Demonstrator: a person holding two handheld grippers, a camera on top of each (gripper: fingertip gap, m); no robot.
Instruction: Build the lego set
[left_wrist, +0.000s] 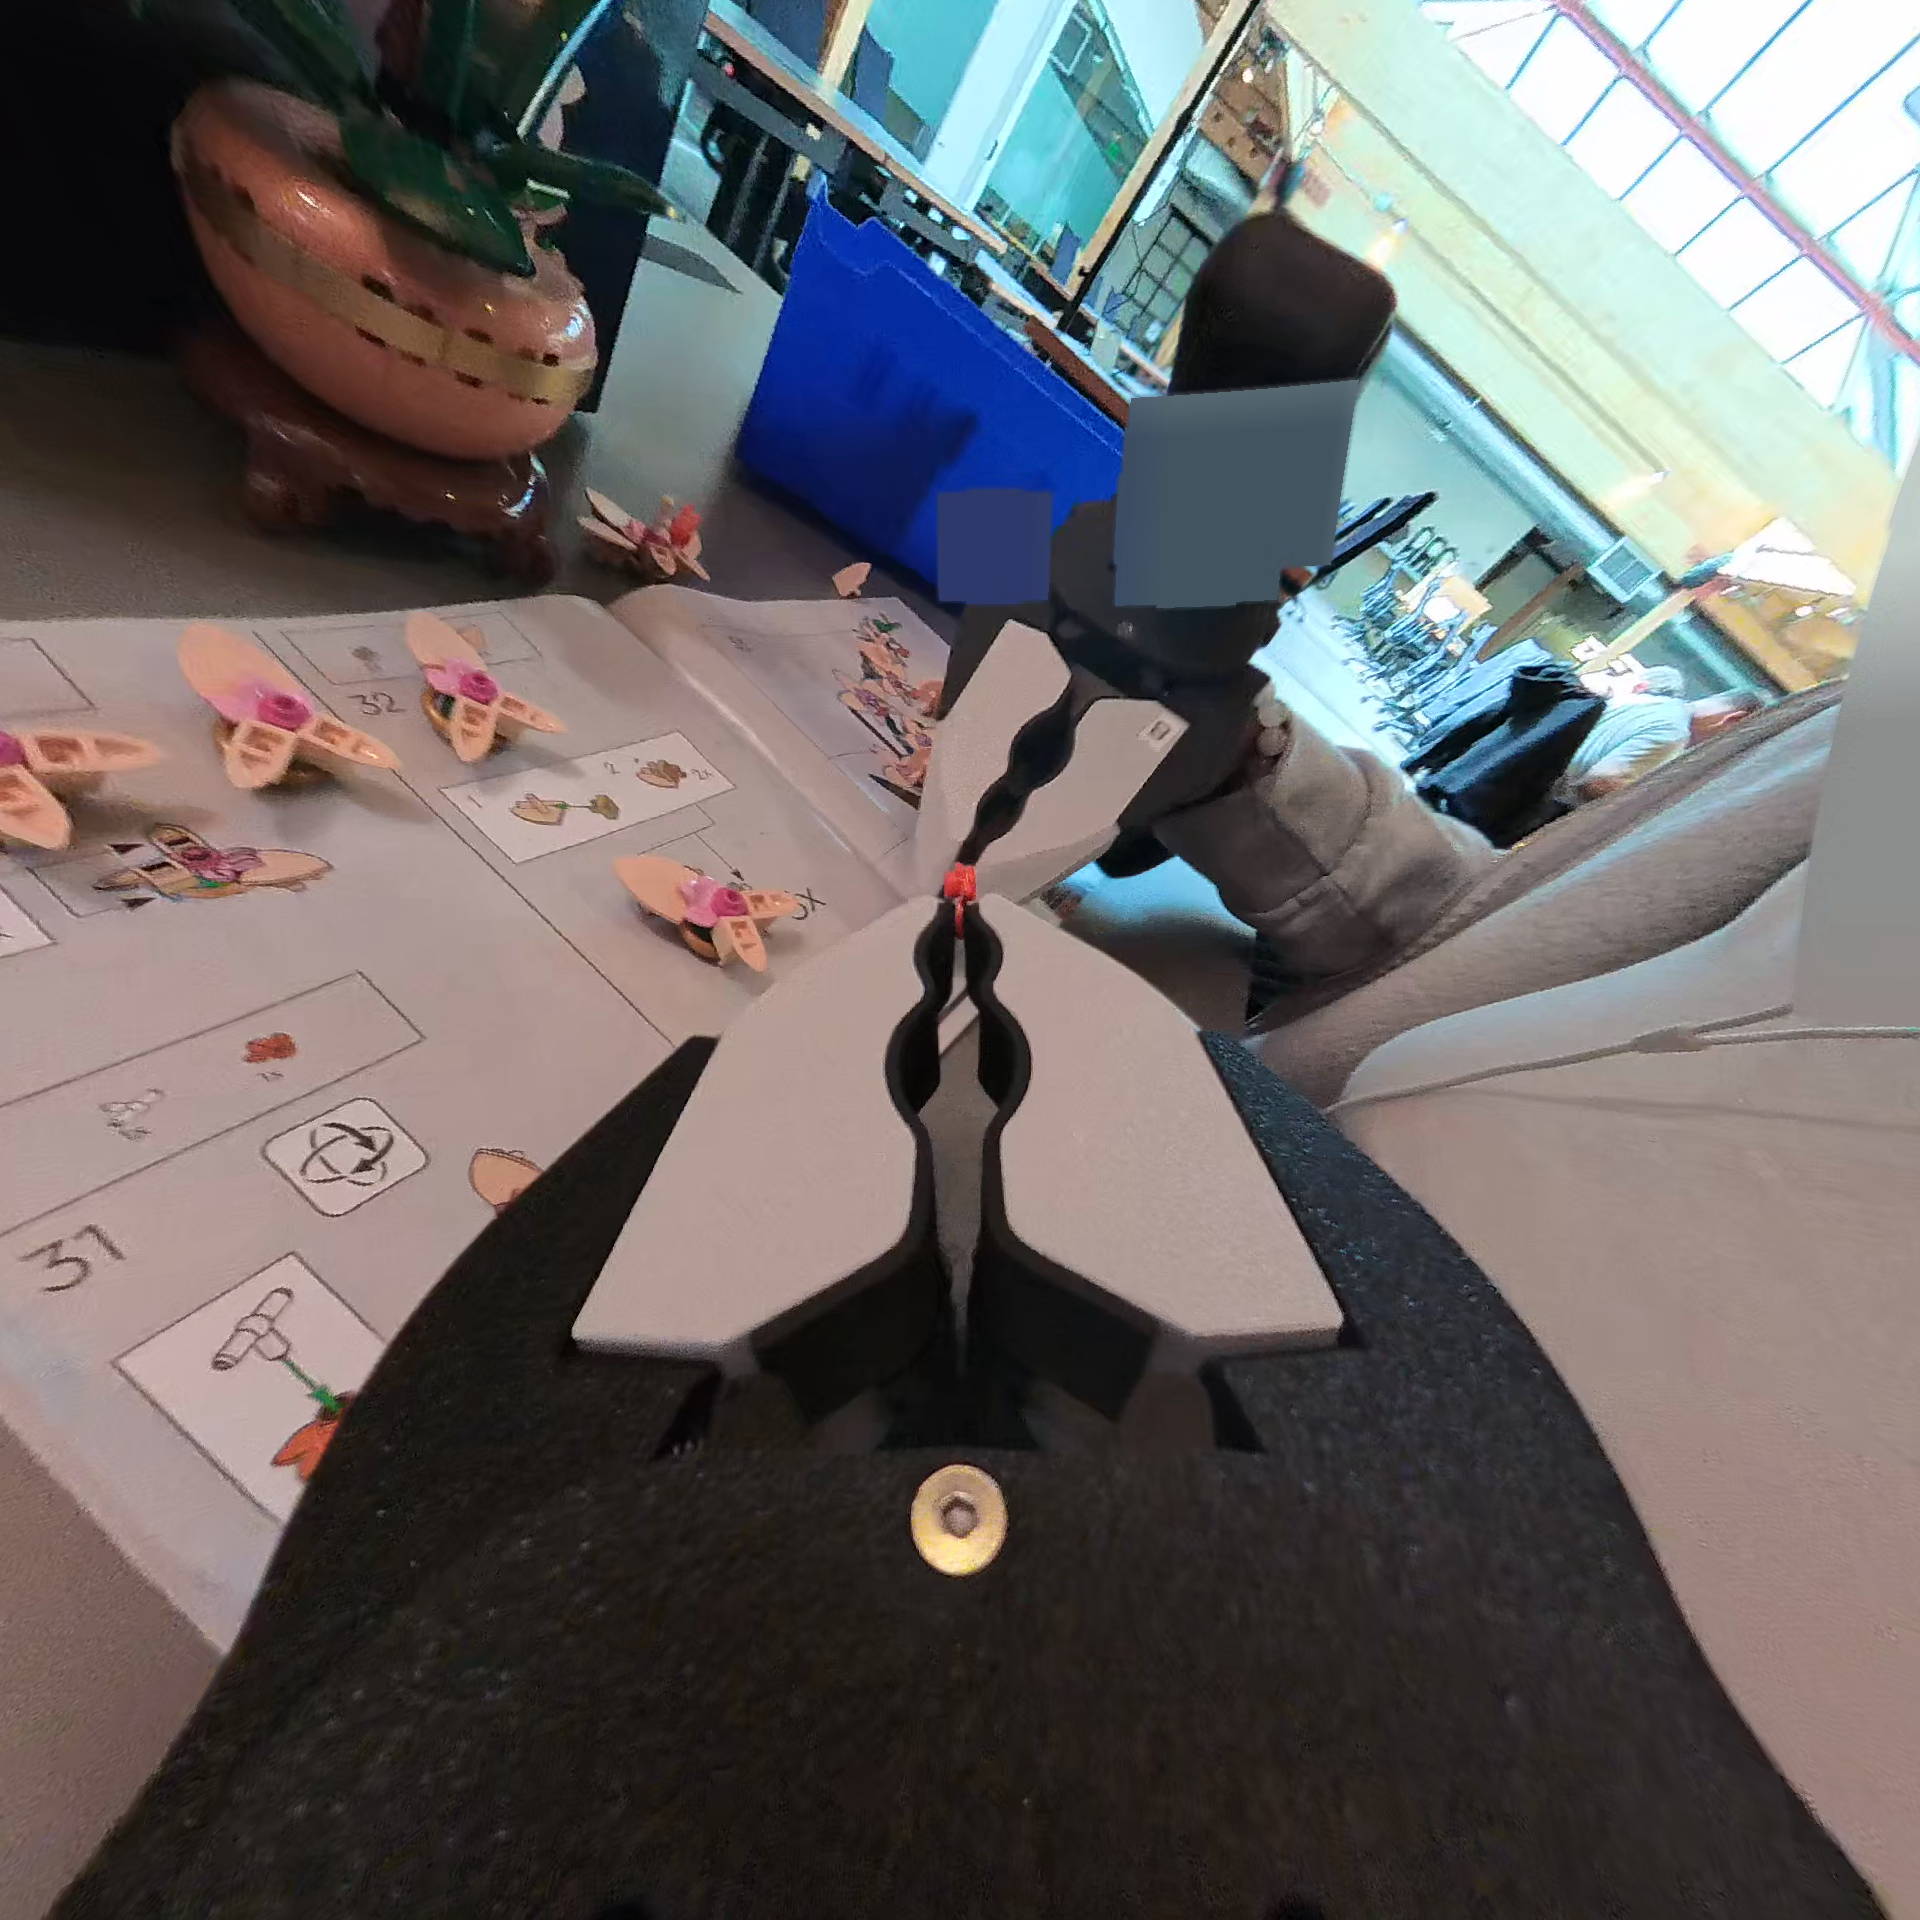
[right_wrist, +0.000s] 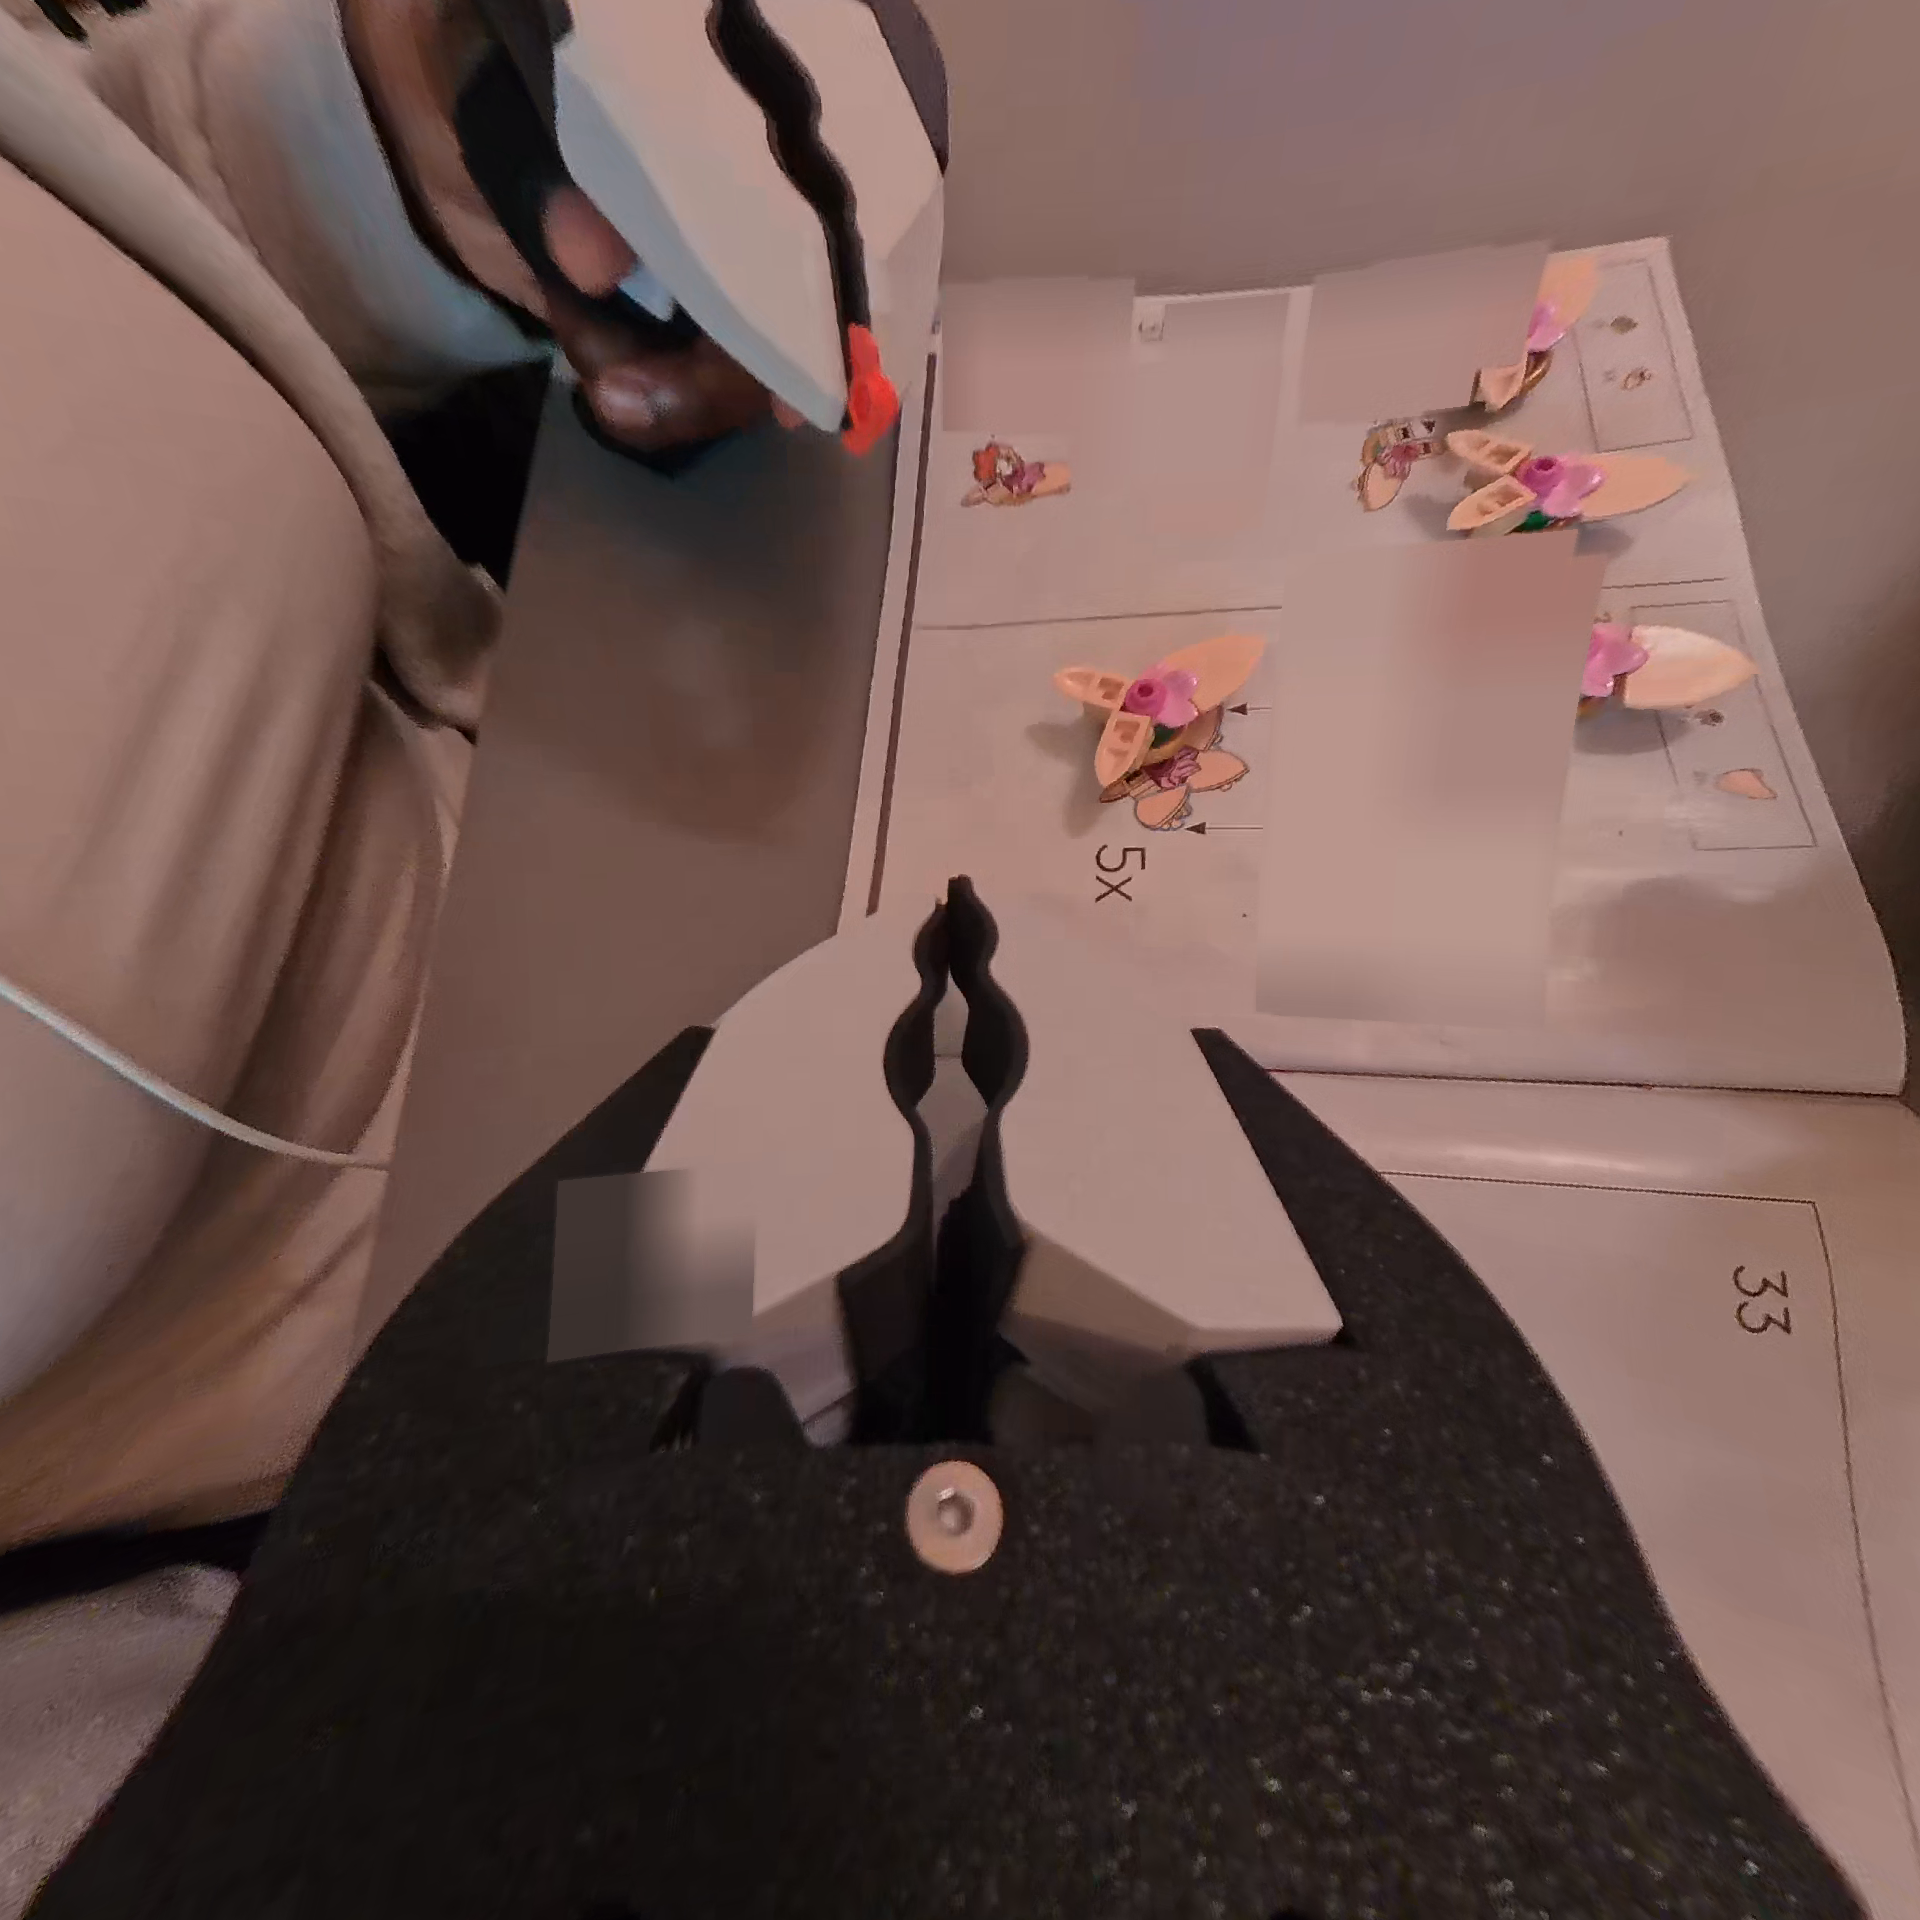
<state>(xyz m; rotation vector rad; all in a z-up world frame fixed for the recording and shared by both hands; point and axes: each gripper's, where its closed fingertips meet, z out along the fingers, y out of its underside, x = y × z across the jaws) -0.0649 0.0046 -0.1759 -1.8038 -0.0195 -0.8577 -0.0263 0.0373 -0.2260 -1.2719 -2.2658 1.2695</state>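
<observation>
My left gripper (left_wrist: 958, 920) is shut on a small red lego piece (left_wrist: 958, 883) that sticks out past its tips, held above the open instruction booklet (left_wrist: 436, 987). The right wrist view shows the same red piece (right_wrist: 864, 390) at the left gripper's (right_wrist: 844, 416) tip, upper left. My right gripper (right_wrist: 956, 896) is shut, with nothing visible between its tips. In the left wrist view the right gripper (left_wrist: 971, 857) points tip to tip at the red piece. Several cream and pink lego flowers (left_wrist: 275, 717) (right_wrist: 1153, 717) lie on the booklet.
A built pink lego pot with green leaves (left_wrist: 384, 291) stands at the far left. One more flower (left_wrist: 649, 535) lies on the table beside it. A blue bin (left_wrist: 904, 416) stands behind the booklet. A person's beige sleeve (right_wrist: 187, 623) fills the left of the right wrist view. There is about 8 cm between the tips of the two grippers.
</observation>
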